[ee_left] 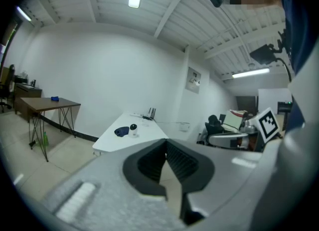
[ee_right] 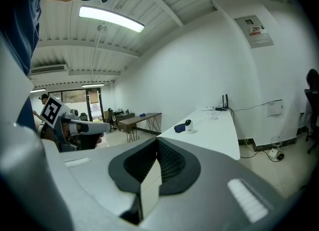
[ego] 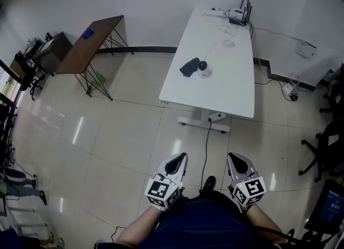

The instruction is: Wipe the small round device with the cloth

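The small round white device (ego: 203, 69) with a dark face stands on the white table (ego: 231, 92), and a dark blue cloth (ego: 188, 67) lies bunched against its left side. Both show far off in the left gripper view as device (ee_left: 133, 128) and cloth (ee_left: 121, 132), and in the right gripper view as device (ee_right: 188, 125) and cloth (ee_right: 180, 128). My left gripper (ego: 178, 161) and right gripper (ego: 235, 159) are held close to my body over the floor, well short of the table. Both are shut and empty.
A router (ego: 239, 14) with antennas and white cables (ego: 226, 42) sit at the table's far end. A brown desk (ego: 88, 44) with a blue object stands to the left. Office chairs (ego: 328, 140) are on the right. A black cable (ego: 206, 151) runs across the tiled floor from under the table.
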### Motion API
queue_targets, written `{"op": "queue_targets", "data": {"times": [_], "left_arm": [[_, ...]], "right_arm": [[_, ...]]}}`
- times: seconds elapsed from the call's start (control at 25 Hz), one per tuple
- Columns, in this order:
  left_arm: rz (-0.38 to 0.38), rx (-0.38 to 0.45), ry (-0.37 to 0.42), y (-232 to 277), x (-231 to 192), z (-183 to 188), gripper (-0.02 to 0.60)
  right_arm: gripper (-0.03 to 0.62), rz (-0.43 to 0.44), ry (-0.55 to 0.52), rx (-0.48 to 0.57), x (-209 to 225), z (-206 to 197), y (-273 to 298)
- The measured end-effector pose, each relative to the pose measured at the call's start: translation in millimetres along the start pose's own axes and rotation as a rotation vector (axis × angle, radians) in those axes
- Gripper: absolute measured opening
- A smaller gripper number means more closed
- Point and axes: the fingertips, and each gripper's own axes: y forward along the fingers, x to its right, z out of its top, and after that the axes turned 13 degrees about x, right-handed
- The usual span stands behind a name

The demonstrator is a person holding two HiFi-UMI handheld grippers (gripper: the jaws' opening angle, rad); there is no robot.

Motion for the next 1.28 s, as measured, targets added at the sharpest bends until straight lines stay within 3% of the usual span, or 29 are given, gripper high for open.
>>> {"op": "queue_targets", "data": {"times": [0.24, 0.56, 0.92, 1.28], "left_arm": [[0.003, 0.011, 0.027, 48, 18, 3, 0.003], [0.007, 0.006, 0.050, 86, 5, 3, 0.009], [-0.047, -0.019, 0.008, 140, -40, 3, 0.014], [-0.115, -0.003, -0.003, 183, -110, 19, 0.014]], "right_arm": [[0.009, -0.008, 0.004, 0.024, 54, 15, 12], [0.009, -0.013, 0.014, 0.022, 84, 18, 36], [0.009, -0.093, 0.000, 0.003, 109, 17, 87], [0.009, -0.147, -0.039, -0.001, 105, 24, 160]]}}
